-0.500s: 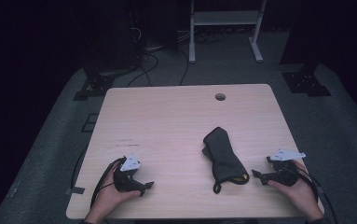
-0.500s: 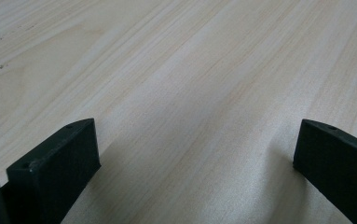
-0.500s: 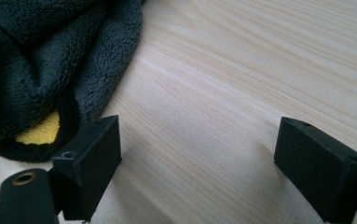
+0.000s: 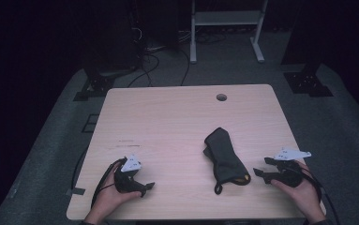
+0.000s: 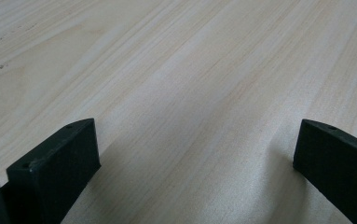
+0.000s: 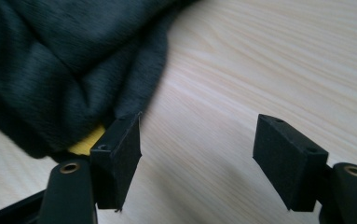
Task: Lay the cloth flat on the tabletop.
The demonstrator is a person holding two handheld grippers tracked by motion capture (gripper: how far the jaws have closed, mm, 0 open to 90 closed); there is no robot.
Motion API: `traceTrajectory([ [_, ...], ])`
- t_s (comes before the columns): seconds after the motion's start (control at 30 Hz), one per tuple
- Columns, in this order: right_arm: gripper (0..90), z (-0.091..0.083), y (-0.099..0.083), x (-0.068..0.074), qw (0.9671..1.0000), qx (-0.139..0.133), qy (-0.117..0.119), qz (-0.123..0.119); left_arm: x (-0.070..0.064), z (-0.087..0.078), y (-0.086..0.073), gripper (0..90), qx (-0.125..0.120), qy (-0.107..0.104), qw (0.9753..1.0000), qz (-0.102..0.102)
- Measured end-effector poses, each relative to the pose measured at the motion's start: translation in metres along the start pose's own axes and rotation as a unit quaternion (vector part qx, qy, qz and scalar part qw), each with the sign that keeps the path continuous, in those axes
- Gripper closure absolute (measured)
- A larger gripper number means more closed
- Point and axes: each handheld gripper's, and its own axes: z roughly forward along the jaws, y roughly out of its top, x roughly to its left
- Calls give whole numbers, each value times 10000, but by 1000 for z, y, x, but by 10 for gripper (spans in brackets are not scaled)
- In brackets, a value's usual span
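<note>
Cloth [image 4: 225, 159], dark, bunched into a long heap with a yellow tag, lies right of the middle of the surface [image 4: 168, 122], toward the near edge. Nothing looks done yet: it sits ungrasped. Right gripper [image 4: 261, 167] is just beside its near end, jaws wide apart and empty, so grabbing the cloth is the step left. Left gripper [image 4: 148, 185] is near the front left corner, well apart from it, jaws also spread wide, holding nothing. Right gripper view shows the yellow tag [image 6: 86, 143] tucked right by one jaw; high view gives the whole layout.
</note>
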Motion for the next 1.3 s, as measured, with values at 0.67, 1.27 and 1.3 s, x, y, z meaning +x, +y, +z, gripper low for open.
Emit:
traceTrajectory([
  [0.67,304,3,9,15,9994,-89,278,-208,0,0,0,0,-2,1,10000,-1],
  [1.27,349,14,12,20,9986,102,423,-302,0,0,0,0,-3,1,10000,-1],
  [1.3,389,17,11,21,9979,180,545,-300,0,0,0,0,-2,2,10000,0],
])
